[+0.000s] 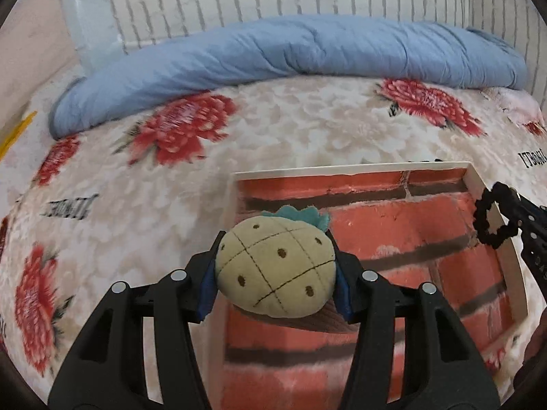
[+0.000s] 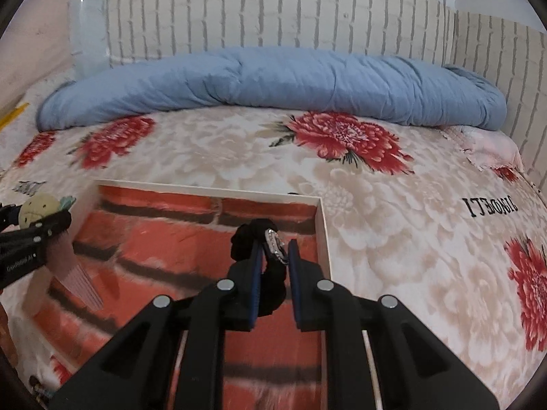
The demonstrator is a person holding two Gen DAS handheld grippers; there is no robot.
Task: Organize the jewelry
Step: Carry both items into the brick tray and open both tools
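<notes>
The white-rimmed box with its brick-print lining sits on the bed's floral blanket, and everything here is placed from it. Above the box's left half, the left tongs are clamped on a plush pineapple comb — tan body with stitched grid lines, teal leaves pointing toward the far wall of the box, pale comb teeth hanging down beneath it. Over the box's right side, near the right rim, the right tongs grip a black scrunchie that carries a small rhinestone-edged charm; the blue pads press it from both sides. Both items hang above the lining, not resting on it. Beyond the box's far edge, a rolled blue duvet lies across the bed against a brick-pattern wall.
</notes>
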